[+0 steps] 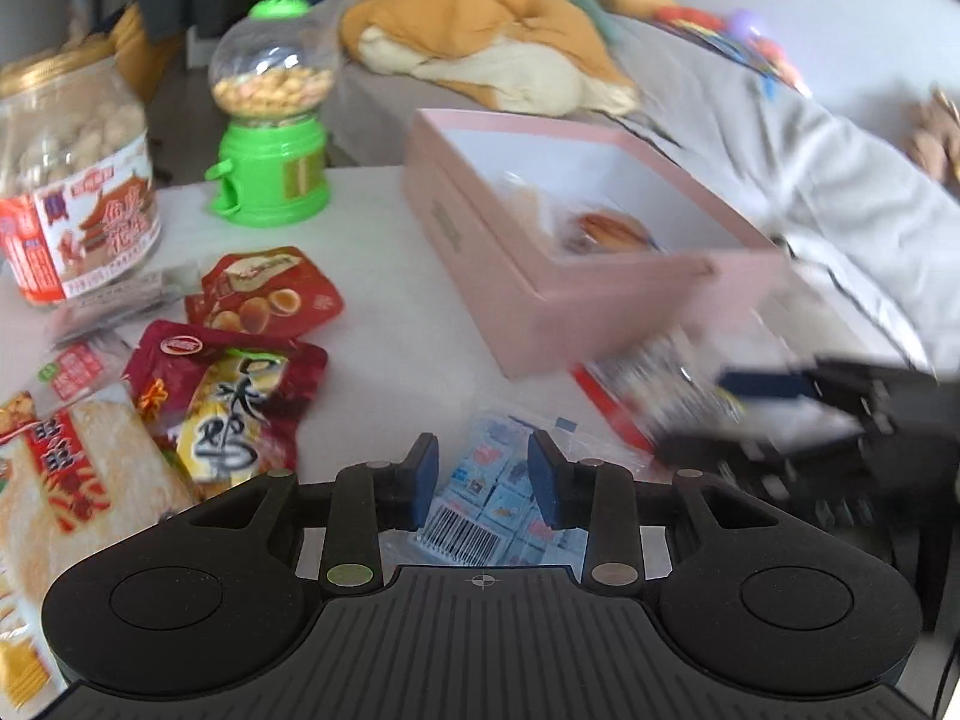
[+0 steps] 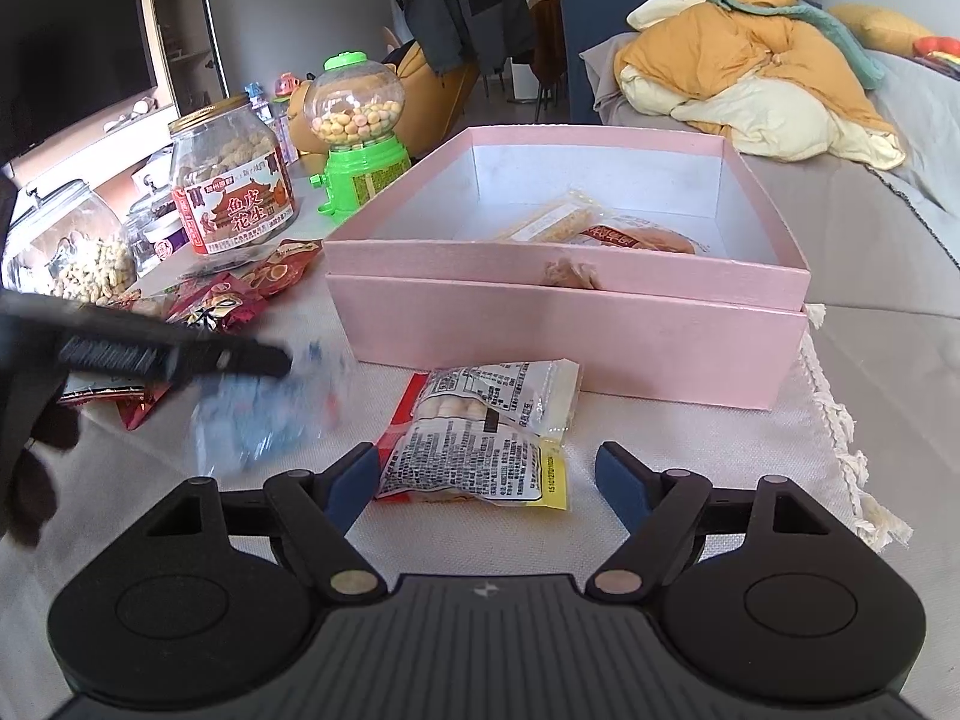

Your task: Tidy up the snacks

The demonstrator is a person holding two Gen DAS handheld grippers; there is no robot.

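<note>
A pink box [image 2: 576, 324] stands on the table with a few wrapped snacks [image 2: 606, 228] inside; it also shows in the left wrist view [image 1: 600, 306]. My left gripper [image 1: 483, 477] is partly open around a blue-and-white packet [image 1: 492, 504], pads not pressing it; in the right wrist view it is a blurred dark shape [image 2: 180, 354] over the blurred blue packet [image 2: 264, 420]. My right gripper [image 2: 486, 480] is wide open just before a clear and red-yellow snack bag [image 2: 486, 432]. Red snack packs [image 1: 240, 384] lie at the left.
A peanut jar [image 2: 234, 186], a green candy dispenser [image 2: 360, 138] and glass jars [image 2: 66, 252] stand at the back left. A sofa with an orange blanket [image 2: 750, 60] is behind the box. The tablecloth's fringed edge [image 2: 840, 420] is at the right.
</note>
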